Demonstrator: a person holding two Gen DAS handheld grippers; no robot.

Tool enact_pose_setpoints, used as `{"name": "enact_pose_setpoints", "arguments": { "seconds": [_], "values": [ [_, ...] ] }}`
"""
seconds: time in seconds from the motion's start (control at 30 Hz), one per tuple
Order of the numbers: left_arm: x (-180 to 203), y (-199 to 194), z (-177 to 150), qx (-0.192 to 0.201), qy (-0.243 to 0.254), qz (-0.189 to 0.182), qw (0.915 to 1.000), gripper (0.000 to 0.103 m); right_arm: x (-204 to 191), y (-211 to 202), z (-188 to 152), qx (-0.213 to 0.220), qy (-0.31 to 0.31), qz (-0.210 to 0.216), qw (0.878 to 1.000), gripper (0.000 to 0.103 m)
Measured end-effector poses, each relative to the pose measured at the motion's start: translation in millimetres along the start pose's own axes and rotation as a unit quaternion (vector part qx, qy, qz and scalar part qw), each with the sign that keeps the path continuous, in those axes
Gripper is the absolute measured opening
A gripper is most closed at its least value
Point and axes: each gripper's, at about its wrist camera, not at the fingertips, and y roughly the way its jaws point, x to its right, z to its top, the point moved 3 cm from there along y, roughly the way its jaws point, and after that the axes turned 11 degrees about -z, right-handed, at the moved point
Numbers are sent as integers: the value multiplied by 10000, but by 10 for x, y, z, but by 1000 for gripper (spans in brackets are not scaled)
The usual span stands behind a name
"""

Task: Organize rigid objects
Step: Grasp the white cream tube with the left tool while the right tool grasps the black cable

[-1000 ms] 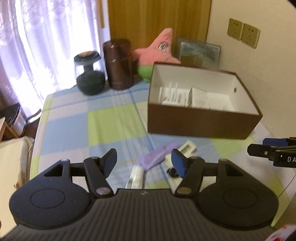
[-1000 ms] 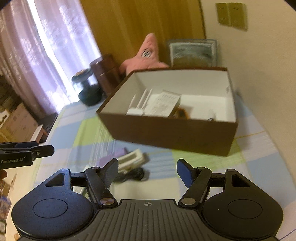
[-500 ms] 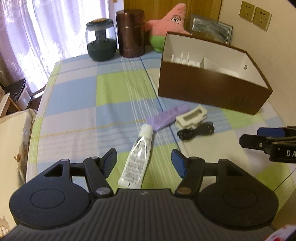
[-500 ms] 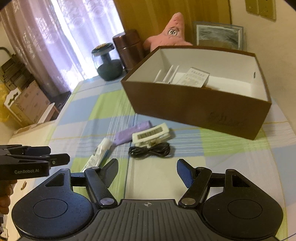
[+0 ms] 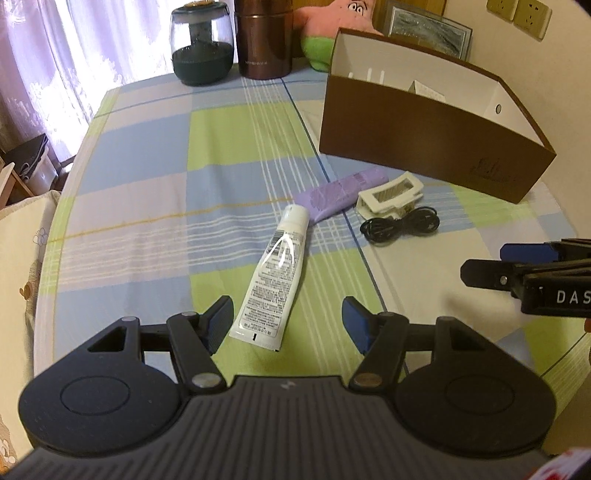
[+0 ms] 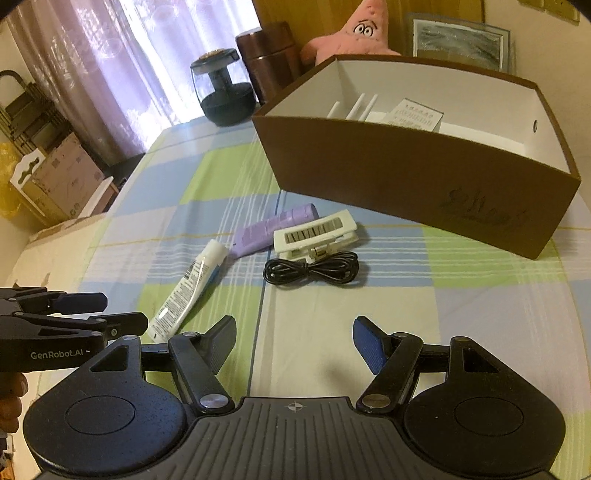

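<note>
White tube — lies flat on the checked tablecloth, its crimped end between the spread fingers of the left gripper, which hovers above it released, gripping nothing. The right gripper is likewise parted and empty, over bare cloth just short of a coiled black cable. Touching the cable's far side: a white hair clip with a slotted top. Beside the clip, a purple bar-shaped item, one end close to the tube's cap. All four pieces sit in a loose cluster in front of a brown open-topped box with a white interior; inside it, white upright dividers and a printed paper slip are visible. Behind the box, against the wall — a pink star-shaped plush toy and a framed picture. At the table's far edge, a brown cylindrical canister stands next to a dark glass jar with a lid. Pale curtains hang at the window beyond.
</note>
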Motion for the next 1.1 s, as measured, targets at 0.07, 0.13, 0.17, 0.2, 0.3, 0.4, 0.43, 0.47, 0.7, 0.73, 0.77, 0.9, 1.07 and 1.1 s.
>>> {"name": "enact_pose_setpoints", "arguments": {
  "seconds": [0.07,0.13,0.17,0.2,0.3,0.4,0.43,0.47,0.7,0.73,0.77,0.9,1.07,1.1],
  "values": [
    [-12,43,-6,-30,-7,-14,10000,61,7,44,-7,-26,5,5,10000,67],
    [-25,89,-10,-63,-11,-34,10000,61,18,91,-12,-68,17,-4,10000,67],
    [-32,112,-9,-78,-15,-39,10000,62,27,111,-16,-82,21,-6,10000,67],
    [-39,138,-9,-96,-16,-40,9999,62,35,133,-18,-91,26,-7,10000,67],
    [-69,224,-10,-157,-31,-43,9999,62,55,204,-25,-140,29,-11,9999,67],
    [-96,311,-14,-212,-34,-54,9998,62,70,270,-37,-173,6,-2,9998,67],
    [-104,340,-14,-225,-26,-57,9997,62,73,297,-39,-185,-9,8,9998,67],
    [-117,373,-16,-241,-15,-53,9997,62,73,319,-36,-191,-23,21,9998,67],
    [-209,591,20,-331,97,-16,9994,61,97,545,98,-88,-208,23,9997,67],
    [-224,622,33,-336,123,-14,9994,61,109,588,132,-80,-225,5,9997,67],
    [-237,651,48,-337,151,-16,9993,61,115,630,167,-75,-244,1,9997,67],
    [-282,769,119,-389,189,-10,9991,61,155,796,306,-104,-311,-11,9995,67],
    [-308,880,192,-443,251,-33,9987,61,176,947,436,-137,-411,-18,9991,67],
    [-314,901,203,-454,266,-37,9986,61,176,976,450,-152,-439,2,9989,67]
  ]
}}
